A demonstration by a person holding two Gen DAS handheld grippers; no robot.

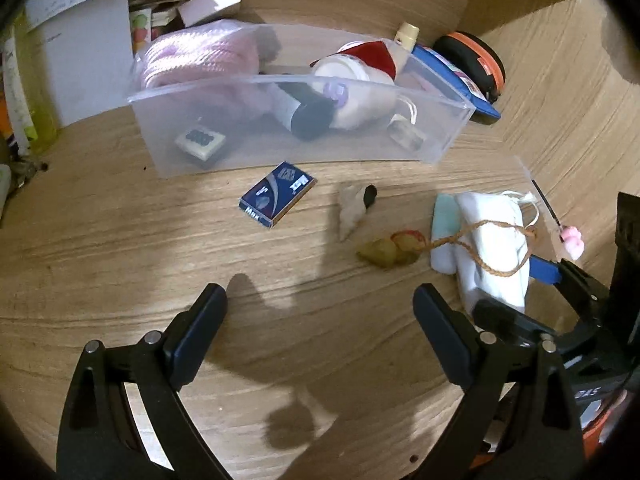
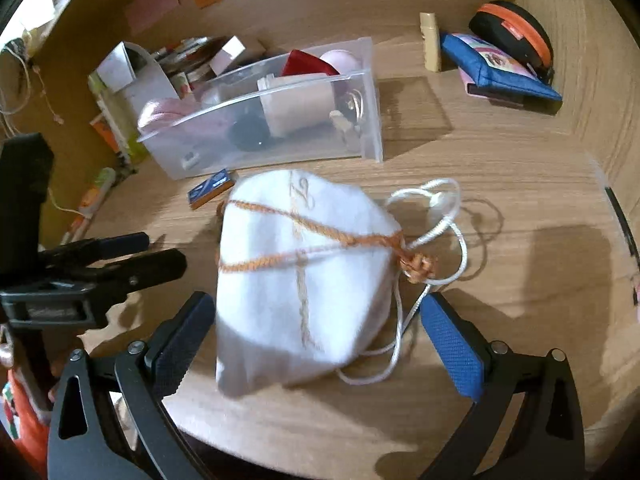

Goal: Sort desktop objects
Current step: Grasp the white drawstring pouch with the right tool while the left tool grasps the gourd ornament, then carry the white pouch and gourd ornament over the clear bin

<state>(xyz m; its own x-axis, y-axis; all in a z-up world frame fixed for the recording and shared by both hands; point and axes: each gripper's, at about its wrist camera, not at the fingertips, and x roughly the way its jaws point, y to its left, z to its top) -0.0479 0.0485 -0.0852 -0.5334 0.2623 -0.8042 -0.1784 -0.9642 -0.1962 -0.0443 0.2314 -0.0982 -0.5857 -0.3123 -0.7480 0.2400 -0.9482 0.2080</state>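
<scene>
My left tool [image 1: 320, 308] hovers low over the bench [image 1: 120, 260], its two fingers spread wide and holding nothing. My right tool [image 2: 316, 316] reaches forward with its jaws wide apart on either side of one white drawstring pouch [image 2: 300, 280], which lies on the bench bound with an orange cord [image 2: 320, 232]; I cannot tell whether either pad touches it. One clear bin [image 1: 304, 128] sits beyond, one small blue box [image 1: 278, 199] just in front of it.
</scene>
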